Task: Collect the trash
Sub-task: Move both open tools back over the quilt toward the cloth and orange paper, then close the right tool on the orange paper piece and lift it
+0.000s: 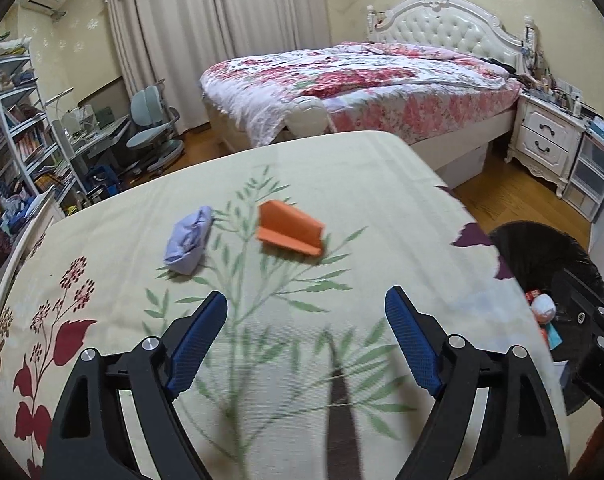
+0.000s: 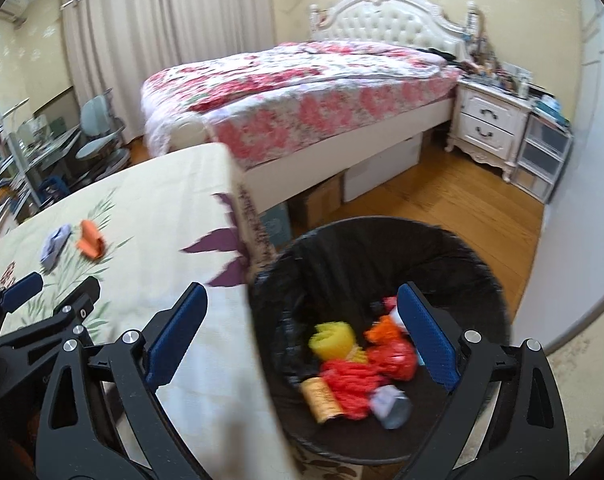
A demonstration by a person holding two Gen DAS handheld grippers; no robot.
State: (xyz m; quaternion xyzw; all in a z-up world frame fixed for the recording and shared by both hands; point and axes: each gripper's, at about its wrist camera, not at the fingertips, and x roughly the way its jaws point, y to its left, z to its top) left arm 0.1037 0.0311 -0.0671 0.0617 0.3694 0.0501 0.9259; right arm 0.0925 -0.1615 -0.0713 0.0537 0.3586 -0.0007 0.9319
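Two pieces of trash are seen on the bench (image 1: 341, 168), which is covered by a floral cloth: a folded orange paper (image 1: 290, 234) and a crumpled pale purple wad (image 1: 188, 245), lying near each other but not touching. Both are well ahead of the left gripper (image 1: 305, 320), whose fingers (image 1: 200, 336) are spread wide with nothing held between them. The right gripper (image 2: 300, 338) is held above the bin (image 2: 477, 264), its fingers likewise apart and empty. The bin, lined with a black bag, is placed on the floor just beside the bench edge and already holds red, yellow and orange scraps.

Risks judged from this position:

- The orange paper is folded into a light, springy shape. It may be pushed away across the smooth cloth if it is contacted by one finger before the other.
- The cloth may be pinched together with either piece if the fingers are lowered too far, and the second piece may be dragged or the cloth pulled off the edge.
- The wad is soft and irregular, so only a loose fold may be caught and the wad dropped during carriage.
- The two pieces lie close enough that one may be disturbed while the other is taken.
- The bin sits below bench level, so a release made short of its rim would put trash on the floor.

Both views are blurred, so fine contact cannot be confirmed.
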